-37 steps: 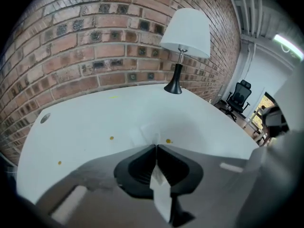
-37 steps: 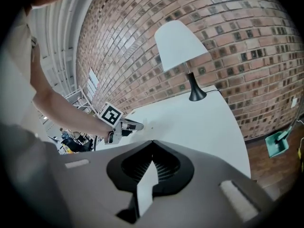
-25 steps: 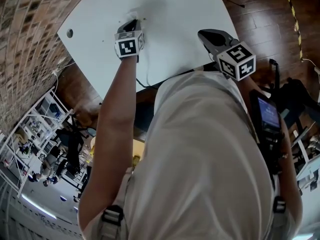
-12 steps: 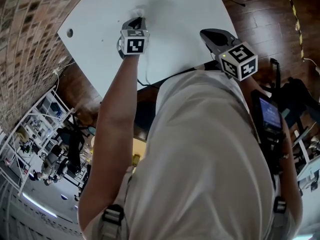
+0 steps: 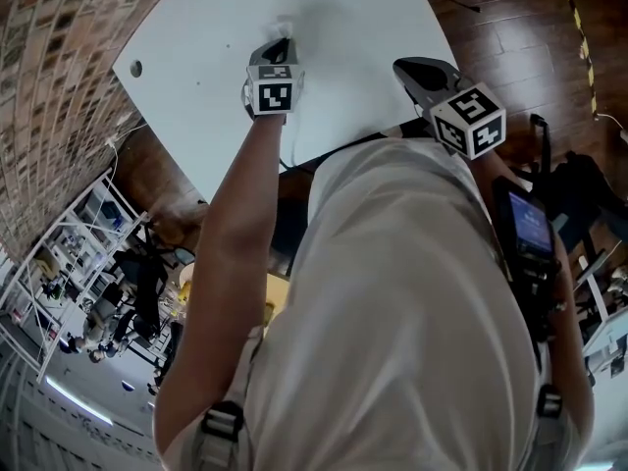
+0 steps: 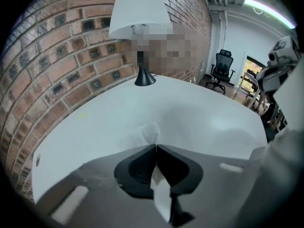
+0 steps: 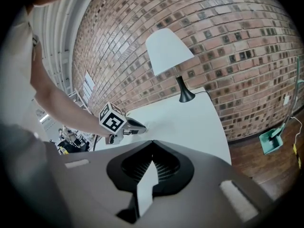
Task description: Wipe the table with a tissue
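A white table fills the top of the head view. My left gripper is out over its middle, shut on a white tissue that sticks out past the tips and rests on the tabletop. In the left gripper view the jaws meet at the tip of the left gripper, and the crumpled tissue is pinched there against the table. My right gripper hovers near the table's near right edge, shut, with nothing held. From the right gripper view the left gripper shows on the table beyond the right gripper.
A white-shaded lamp on a black base stands at the table's far end by the brick wall. A round cable hole sits near the table's left corner. Office chairs stand beyond. Dark wood floor lies to the right.
My left gripper has slid right and a little farther away across the tabletop, dragging the tissue with it. The right gripper has barely moved.
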Tool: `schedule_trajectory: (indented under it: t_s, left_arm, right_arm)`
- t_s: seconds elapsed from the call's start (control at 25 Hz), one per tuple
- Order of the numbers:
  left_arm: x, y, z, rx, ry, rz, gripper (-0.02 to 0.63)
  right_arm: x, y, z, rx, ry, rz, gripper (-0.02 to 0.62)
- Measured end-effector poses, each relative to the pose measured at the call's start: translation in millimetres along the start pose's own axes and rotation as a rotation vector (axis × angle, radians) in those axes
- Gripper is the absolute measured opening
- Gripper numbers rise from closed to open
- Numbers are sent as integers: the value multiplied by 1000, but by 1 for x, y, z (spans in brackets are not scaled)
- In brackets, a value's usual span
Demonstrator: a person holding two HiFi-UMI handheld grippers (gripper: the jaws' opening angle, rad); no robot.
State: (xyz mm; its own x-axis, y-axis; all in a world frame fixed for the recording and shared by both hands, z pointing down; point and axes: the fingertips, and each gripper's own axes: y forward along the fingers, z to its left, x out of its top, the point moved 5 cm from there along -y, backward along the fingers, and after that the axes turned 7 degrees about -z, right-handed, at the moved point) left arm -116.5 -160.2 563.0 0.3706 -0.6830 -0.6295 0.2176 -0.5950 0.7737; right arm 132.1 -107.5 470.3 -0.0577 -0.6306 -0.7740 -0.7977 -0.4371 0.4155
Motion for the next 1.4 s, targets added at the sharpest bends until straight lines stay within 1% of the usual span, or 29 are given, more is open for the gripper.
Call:
schedule_trajectory:
  t_s: [0.08,0.12,0.2,0.24,0.32,0.4,0.44,0.48,0.52,0.64,0.72,0.8,0.88,0.96,1.08,1.12,1.2,1.4]
  left_arm:
    - [1,0,-6,18,-28,-6,14]
    - [4,0,-11,9,-38,-8,14]
    - [11,2,-29,-48,-70,-3,14]
    - [15,3,-40,-92,-100,-4,14]
    - [27,4,-68,-213,-178,-28,15]
    - [39,2,-100,-360,-252,-83,15]
    - [44,0,-116,-421,-285,-117,15]
    - [50,-2,-131,-461,-316,-147,15]
    - [54,-4,-143,-478,-347,-172,15]
    - [55,-15,-157,-461,-457,-220,15]
    - [48,-26,-158,-447,-500,-238,16]
    - [39,-37,-159,-426,-502,-246,17]
    - [28,-48,-155,-388,-509,-254,17]
    - [19,-63,-140,-318,-523,-269,17]
    - [18,-89,-117,-183,-526,-293,17]
    - [15,-94,-115,-155,-542,-299,17]
    - [9,-98,-112,-124,-570,-307,17]
    - [-24,-109,-98,-103,-615,-311,17]
  right_arm:
    - [1,1,2,6,-15,8,8]
    - [2,1,2,10,-20,11,8]
    - [3,-2,-1,19,-26,14,8]
    - [5,-4,-3,23,-30,13,8]
    - [8,-7,-8,30,-38,8,8]
    - [11,-11,-13,33,-46,0,8]
    - [14,-13,-16,32,-46,-6,8]
    - [18,-17,-21,31,-44,-15,8]
    - [22,-21,-26,31,-39,-27,8]
    - [33,-29,-36,42,-33,-59,8]
    - [38,-28,-37,62,-42,-62,8]
    - [39,-26,-37,86,-58,-54,8]
    - [37,-23,-37,107,-70,-43,8]
    - [34,-14,-30,140,-79,-43,8]
    - [33,-2,-17,200,-94,-37,8]
    - [33,-1,-15,214,-100,-24,8]
    - [32,0,-13,231,-111,2,8]
    - [29,11,1,250,-139,34,8]
